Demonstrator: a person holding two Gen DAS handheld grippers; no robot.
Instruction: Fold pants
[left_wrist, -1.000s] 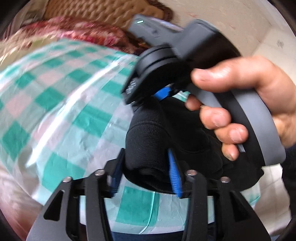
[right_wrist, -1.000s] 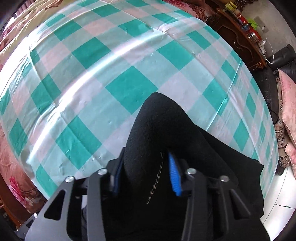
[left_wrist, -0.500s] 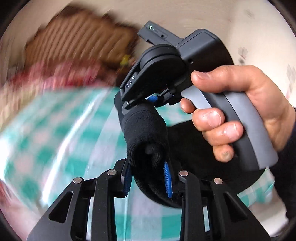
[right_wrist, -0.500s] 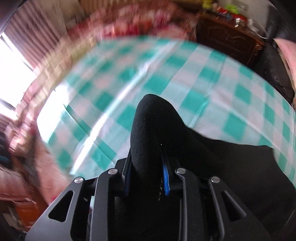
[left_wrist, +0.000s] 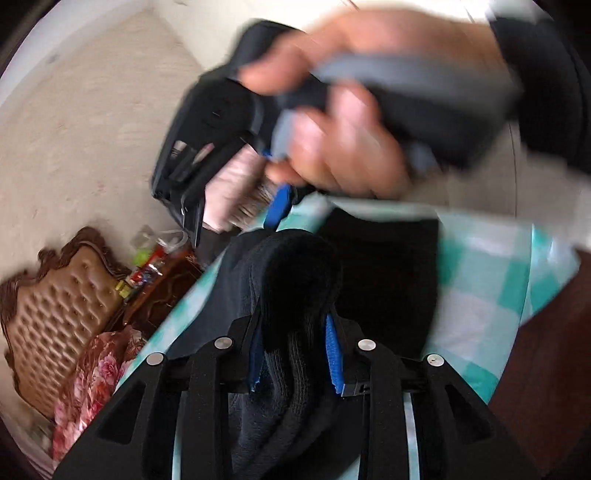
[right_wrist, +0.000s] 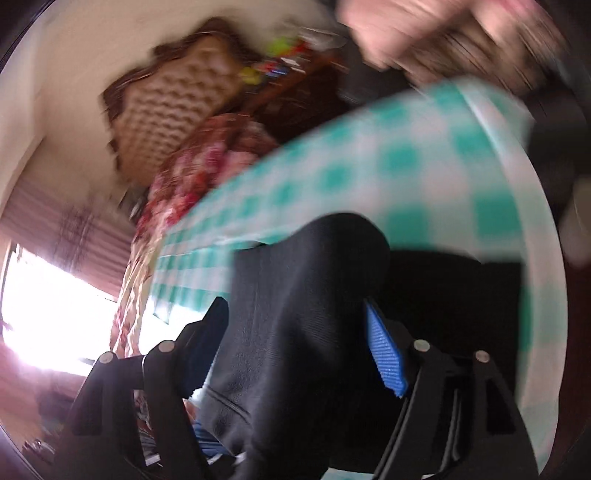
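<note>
The black pants lie partly on the green-and-white checked tablecloth. A bunched fold of them rises between the blue pads of my left gripper. Its jaws are opening, though the pads still press the cloth. In the left wrist view a hand holds my right gripper just above and beyond the pants. In the right wrist view my right gripper is opening wide. A hump of the pants stands between its fingers, and the blue pad is bare and off the cloth.
The table's edge curves close on the right, with dark floor beyond it. A tufted brown headboard, floral bedding and a dark wooden cabinet with small items stand past the far edge. A bright window is at the left.
Both hands have swung sideways and rolled, so the room has turned in both views. The right jaws have gone from shut on the pants to wide apart. The left still holds its fold.
</note>
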